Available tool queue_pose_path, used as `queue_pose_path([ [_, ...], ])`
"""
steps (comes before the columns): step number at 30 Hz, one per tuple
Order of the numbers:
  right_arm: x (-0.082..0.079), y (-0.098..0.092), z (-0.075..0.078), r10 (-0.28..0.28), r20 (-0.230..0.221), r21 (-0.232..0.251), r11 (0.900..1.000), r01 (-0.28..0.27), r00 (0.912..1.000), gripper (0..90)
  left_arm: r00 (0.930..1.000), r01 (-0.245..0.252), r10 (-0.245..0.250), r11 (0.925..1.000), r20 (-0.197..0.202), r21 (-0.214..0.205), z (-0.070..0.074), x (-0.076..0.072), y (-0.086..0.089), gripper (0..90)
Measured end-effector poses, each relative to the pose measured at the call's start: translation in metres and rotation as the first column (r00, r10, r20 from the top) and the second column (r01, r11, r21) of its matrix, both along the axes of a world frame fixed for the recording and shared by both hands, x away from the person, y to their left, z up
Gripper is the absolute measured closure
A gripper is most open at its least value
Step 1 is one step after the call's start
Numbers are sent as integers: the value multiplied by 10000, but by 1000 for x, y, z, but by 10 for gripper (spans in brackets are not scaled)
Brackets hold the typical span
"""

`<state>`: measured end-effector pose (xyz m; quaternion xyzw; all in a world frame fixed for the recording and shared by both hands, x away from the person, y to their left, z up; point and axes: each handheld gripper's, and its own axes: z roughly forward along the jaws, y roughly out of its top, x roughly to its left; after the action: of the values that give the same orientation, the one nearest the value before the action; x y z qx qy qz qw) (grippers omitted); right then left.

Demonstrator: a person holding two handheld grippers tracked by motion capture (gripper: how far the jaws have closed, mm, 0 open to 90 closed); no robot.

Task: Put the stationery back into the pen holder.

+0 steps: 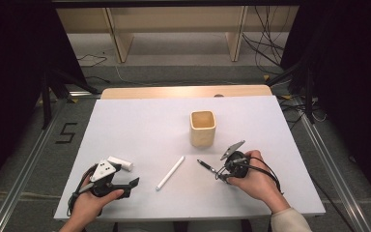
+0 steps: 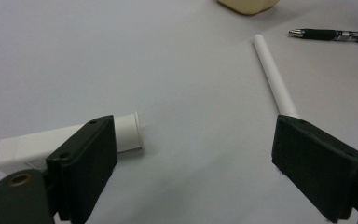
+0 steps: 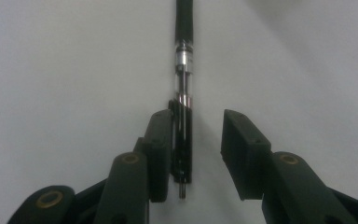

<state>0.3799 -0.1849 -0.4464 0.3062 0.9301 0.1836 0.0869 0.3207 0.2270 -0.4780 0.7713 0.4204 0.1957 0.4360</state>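
Nearby, white stick [image 1: 170, 172] and cup [image 1: 203, 128]; right gripper [image 3: 198, 154] released beside pen [image 3: 184, 88], left gripper [image 2: 191, 163] agape

black two-fingered left gripper [image 1: 125, 186] and right gripper [image 1: 222, 173] trail black cables, each topped by grey three-cornered plates.

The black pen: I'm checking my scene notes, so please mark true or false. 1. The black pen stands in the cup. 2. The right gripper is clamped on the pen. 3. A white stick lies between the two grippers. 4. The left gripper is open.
1. False: the black pen lies on the table, apart from the cup.
2. False: the right gripper is open, the pen between its jaws.
3. True: the white stick.
4. True: the left gripper holds nothing.
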Motion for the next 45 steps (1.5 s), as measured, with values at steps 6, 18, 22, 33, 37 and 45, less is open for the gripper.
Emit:
queue_pose_path([
  [6, 11, 17, 0, 180, -292, -418, 9989, -192, 9994, 628, 10000, -5, 5, 10000, 7, -24, 0, 0, 0, 139],
  [18, 21, 35, -9, 89, -976, -1116, 9936, -198, 9952, 639, 10000, -1, 1, 10000, 23, -61, 0, 0, 0, 140],
  [22, 24, 38, -10, 119, -1094, -1187, 9926, -250, 9939, 644, 10000, 5, -5, 10000, 18, -62, 0, 0, 0, 140],
  [33, 35, 45, -9, 88, -1814, -1589, 9865, -382, 9834, 651, 10000, -23, 23, 10000, 1, -87, 0, 0, 0, 140],
  [37, 37, 46, -9, 145, -1890, -1727, 9838, -478, 9819, 654, 10000, -2, 2, 10000, -1, -81, 0, 1, 0, 141],
  [45, 37, 47, -9, 12, -1909, -1750, 9839, -353, 9816, 670, 10000, -3, 3, 10000, 8, -80, 0, 1, 0, 141],
])
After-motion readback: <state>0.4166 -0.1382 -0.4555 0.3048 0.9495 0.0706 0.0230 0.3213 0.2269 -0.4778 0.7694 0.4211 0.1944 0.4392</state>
